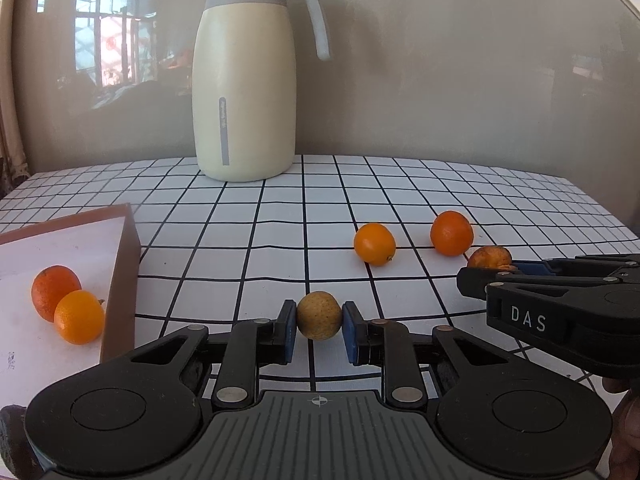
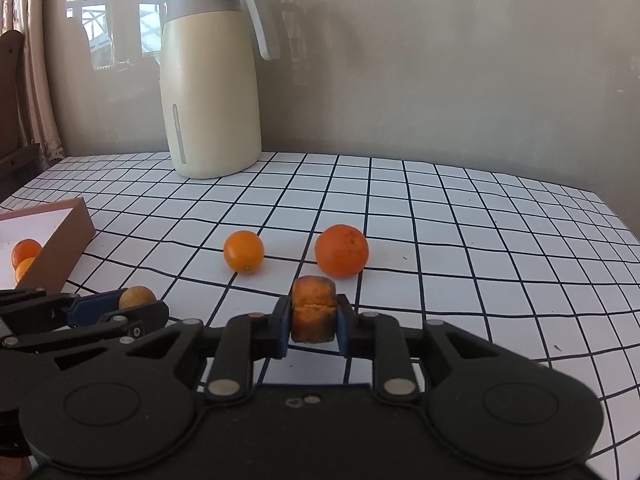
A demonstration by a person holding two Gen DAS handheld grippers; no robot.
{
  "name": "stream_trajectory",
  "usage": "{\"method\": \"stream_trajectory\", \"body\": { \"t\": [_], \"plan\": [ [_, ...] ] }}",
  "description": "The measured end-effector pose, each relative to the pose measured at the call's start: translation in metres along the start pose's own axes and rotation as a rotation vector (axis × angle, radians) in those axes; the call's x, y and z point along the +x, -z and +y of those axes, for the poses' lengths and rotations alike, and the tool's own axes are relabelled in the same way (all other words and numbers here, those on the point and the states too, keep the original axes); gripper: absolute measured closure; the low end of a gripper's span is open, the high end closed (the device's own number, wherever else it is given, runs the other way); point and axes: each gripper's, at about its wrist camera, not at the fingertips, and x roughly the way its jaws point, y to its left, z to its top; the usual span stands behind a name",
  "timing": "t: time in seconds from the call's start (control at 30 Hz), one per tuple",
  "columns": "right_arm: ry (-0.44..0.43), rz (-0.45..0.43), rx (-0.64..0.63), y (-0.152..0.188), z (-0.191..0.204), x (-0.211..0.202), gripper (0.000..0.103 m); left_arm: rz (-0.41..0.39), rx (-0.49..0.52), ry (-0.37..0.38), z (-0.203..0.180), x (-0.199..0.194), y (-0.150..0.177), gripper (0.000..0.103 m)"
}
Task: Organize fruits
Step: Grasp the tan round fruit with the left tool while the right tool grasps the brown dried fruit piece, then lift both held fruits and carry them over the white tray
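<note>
Starting at your far left, the brown-walled tray [image 1: 120, 272] sits on the gridded tabletop [image 1: 248, 248] with two fruits in it: a darker orange [image 1: 54, 290] and, touching it in front, a lighter orange kumquat [image 1: 79, 317]. Behind and to the right of the tray, the cream jug [image 1: 244, 92] with its grey lid stands upright at the back of the tabletop, near the wall.

Your left tool [image 1: 319, 322] is clamped on a dull yellow-brown fruit [image 1: 319, 315], both blue pads pressed against its sides; it sits low over the tabletop, though you cannot tell whether it rests there or is lifted.

Further right, two bright fruits lie loose on the tabletop, apart from each other: a smaller yellow-orange fruit [image 2: 243, 251] and, to its right, a larger round orange [image 2: 341, 251].

Just in front of that larger orange, your right tool [image 2: 313, 316] is squeezed tight on a shrivelled, brownish-orange fruit [image 2: 313, 312], whose skin is split and flattened where the pads grip it. In the left wrist view this tool comes in from the right edge, with only the top of its fruit showing above the fingers.
</note>
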Motion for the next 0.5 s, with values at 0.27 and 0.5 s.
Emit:
{"method": "stream_trajectory", "body": {
  "t": [0.27, 0.5],
  "plan": [
    [0.013, -0.048, 0.013, 0.004, 0.0, -0.031, 0.089, -0.051, 0.019, 0.015, -0.002, -0.033, 0.002, 0.079],
    [0.022, -0.068, 0.008, 0.012, 0.003, -0.053, 0.089, -0.102, 0.034, 0.009, 0.003, -0.058, 0.002, 0.079]
  ]
}}
